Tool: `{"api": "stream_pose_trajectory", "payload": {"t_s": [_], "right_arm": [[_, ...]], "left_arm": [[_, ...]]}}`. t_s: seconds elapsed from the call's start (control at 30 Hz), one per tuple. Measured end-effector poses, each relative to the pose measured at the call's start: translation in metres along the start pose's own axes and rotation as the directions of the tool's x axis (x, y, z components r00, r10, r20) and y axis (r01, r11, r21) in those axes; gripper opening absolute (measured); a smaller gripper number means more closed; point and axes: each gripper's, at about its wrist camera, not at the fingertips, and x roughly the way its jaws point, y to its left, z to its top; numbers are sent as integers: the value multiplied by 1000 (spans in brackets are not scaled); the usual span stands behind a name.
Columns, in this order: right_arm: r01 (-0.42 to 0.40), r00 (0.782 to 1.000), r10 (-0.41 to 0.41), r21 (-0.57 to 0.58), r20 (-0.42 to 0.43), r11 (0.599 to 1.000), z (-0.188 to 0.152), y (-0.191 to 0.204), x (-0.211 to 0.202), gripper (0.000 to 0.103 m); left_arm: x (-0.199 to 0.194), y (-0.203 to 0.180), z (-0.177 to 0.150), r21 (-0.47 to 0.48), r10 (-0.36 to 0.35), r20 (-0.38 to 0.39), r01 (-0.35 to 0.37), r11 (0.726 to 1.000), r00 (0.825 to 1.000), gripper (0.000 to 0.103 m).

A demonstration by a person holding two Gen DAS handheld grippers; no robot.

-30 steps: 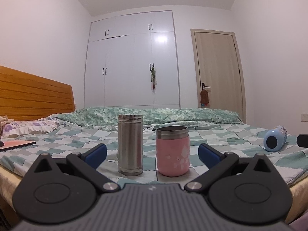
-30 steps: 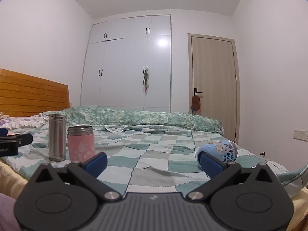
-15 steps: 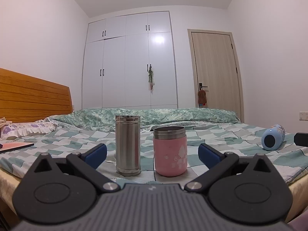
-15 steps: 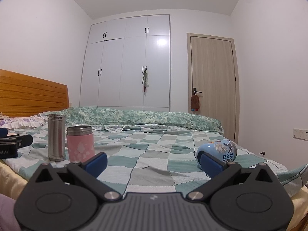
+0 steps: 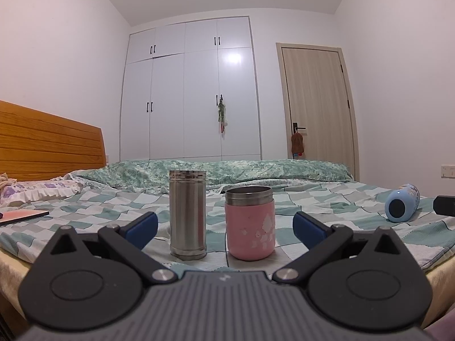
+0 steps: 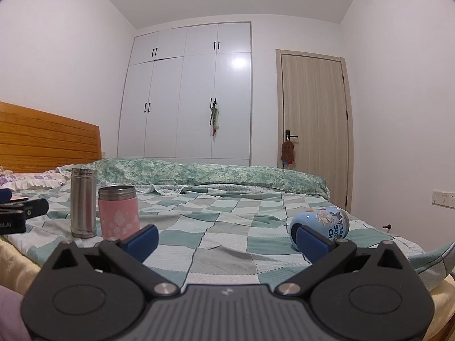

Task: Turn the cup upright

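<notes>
Plainly, the left claw [image 5: 224, 224] gapes wide and empty before two upright vessels near the bed's front edge: a tall brushed-steel cylinder flask [image 5: 187, 214] and, just beside it, a squat pink cup with a steel rim [image 5: 250, 223]. Further right, toward the bed's right edge, the pale blue printed cup [image 6: 321, 224] lies on its side, long axis running away and rightward, base toward the cameras. The right claw [image 6: 227, 238], equally wide and empty, is nearer, the cup just beyond its right finger. The checked green bedspread [image 6: 227, 227] looks soft; white wardrobe [image 6: 196, 93] and wooden door [image 6: 312, 125] stand behind.
</notes>
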Motion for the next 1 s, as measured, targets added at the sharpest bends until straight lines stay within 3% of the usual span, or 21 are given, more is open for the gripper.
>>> {"api": "stream_pose_trajectory", "payload": {"t_s": [1.0], "right_arm": [[0, 1000, 0, -2, 2, 1000, 0, 0, 0, 103]], "left_arm": [[-2, 1, 1, -14, -3, 12, 3, 1000, 1000, 103]]}}
